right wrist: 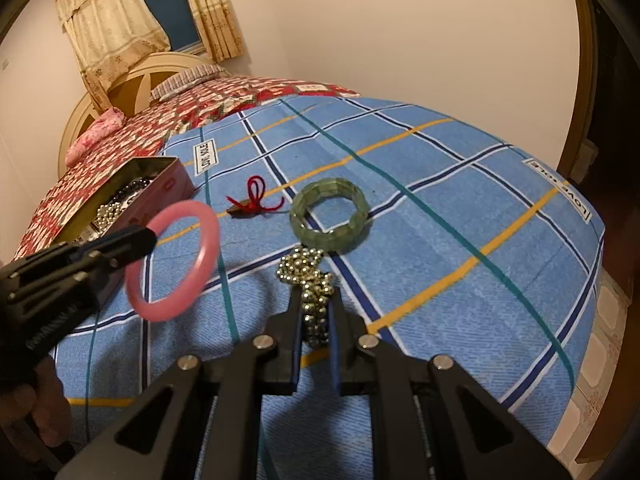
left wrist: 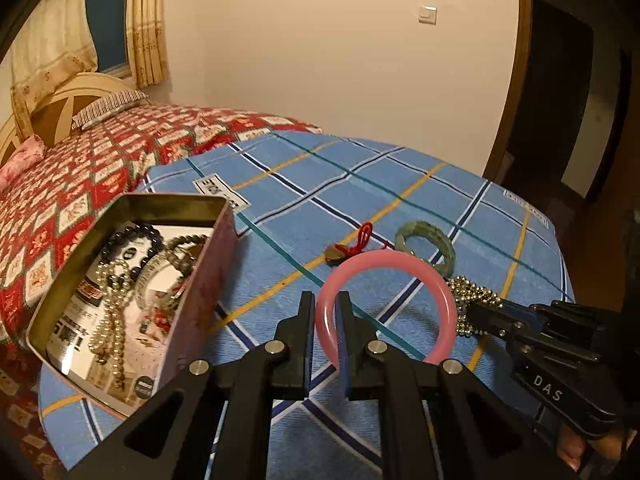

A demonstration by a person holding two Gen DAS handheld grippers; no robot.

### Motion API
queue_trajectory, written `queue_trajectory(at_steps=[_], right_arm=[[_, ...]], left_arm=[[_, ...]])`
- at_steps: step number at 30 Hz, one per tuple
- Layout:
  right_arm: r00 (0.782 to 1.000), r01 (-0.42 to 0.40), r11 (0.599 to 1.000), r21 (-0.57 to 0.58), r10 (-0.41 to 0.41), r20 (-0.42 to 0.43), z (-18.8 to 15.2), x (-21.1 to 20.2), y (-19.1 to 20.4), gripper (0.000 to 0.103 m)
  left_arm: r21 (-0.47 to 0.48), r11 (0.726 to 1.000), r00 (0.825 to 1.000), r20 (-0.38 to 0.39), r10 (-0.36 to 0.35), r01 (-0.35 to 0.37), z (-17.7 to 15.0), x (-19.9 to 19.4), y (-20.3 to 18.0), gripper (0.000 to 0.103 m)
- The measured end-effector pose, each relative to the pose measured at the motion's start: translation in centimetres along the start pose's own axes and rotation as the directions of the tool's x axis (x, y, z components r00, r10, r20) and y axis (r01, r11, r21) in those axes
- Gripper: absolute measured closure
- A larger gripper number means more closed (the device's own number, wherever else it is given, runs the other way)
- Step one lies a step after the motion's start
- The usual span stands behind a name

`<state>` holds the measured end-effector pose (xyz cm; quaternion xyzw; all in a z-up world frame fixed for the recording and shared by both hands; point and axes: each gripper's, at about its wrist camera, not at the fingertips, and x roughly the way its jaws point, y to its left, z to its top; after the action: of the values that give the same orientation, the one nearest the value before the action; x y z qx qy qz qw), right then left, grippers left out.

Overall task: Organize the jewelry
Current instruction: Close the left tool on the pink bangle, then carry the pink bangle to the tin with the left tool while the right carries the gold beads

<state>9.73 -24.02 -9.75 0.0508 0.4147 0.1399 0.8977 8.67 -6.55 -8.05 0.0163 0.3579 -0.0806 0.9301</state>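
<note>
The left gripper [left wrist: 325, 312] is clamped on the rim of the smooth pink ring bangle [left wrist: 386, 304], held clear of the blue checked cloth [left wrist: 360, 184], while the right gripper [right wrist: 316, 312] pinches a clump of small gold-coloured beads [right wrist: 310, 280]. Both pieces look bound for the open rectangular metal tin [left wrist: 132, 280] at the left, which already holds pearl and dark bead strands. Carrying the bangle over the tin's near wall comes next, I judge; the green segmented stone bracelet [right wrist: 329, 216] and red-corded charm [right wrist: 252, 202] lie apart, out of the way.

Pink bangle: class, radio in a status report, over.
Left gripper shut on pink bangle, lifted. Right gripper shut on bead chain. Tin open, path clear.
</note>
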Motion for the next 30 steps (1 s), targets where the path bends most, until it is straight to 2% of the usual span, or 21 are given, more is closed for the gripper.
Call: queue_trajectory(at_steps=[9, 18, 23, 30], right_arm=[[0.998, 0.000, 0.999, -0.039, 0.002, 0.070, -0.3, -1.3, 0.8, 0.090], [0.996, 0.008, 0.997, -0.070, -0.001, 0.091, 0.3, -1.6, 2.1, 0.090], [0.994, -0.007, 0.995, -0.098, 0.017, 0.109, 1.3, -2.2, 3.4, 0.090], [0.990, -0.043, 0.989, -0.141, 0.061, 0.131, 3.0, -2.6, 5.7, 0.090]], left_arm=[[-0.014, 1.000, 1.000, 0.019, -0.001, 0.001, 0.1, -1.3, 0.6, 0.094], [-0.046, 0.999, 0.999, 0.042, 0.009, -0.007, 0.7, -2.7, 2.4, 0.094], [-0.070, 0.997, 0.998, 0.054, 0.025, -0.022, 1.1, -3.5, 3.6, 0.094], [-0.093, 0.993, 0.993, 0.078, 0.085, -0.078, 1.4, -4.9, 6.0, 0.094]])
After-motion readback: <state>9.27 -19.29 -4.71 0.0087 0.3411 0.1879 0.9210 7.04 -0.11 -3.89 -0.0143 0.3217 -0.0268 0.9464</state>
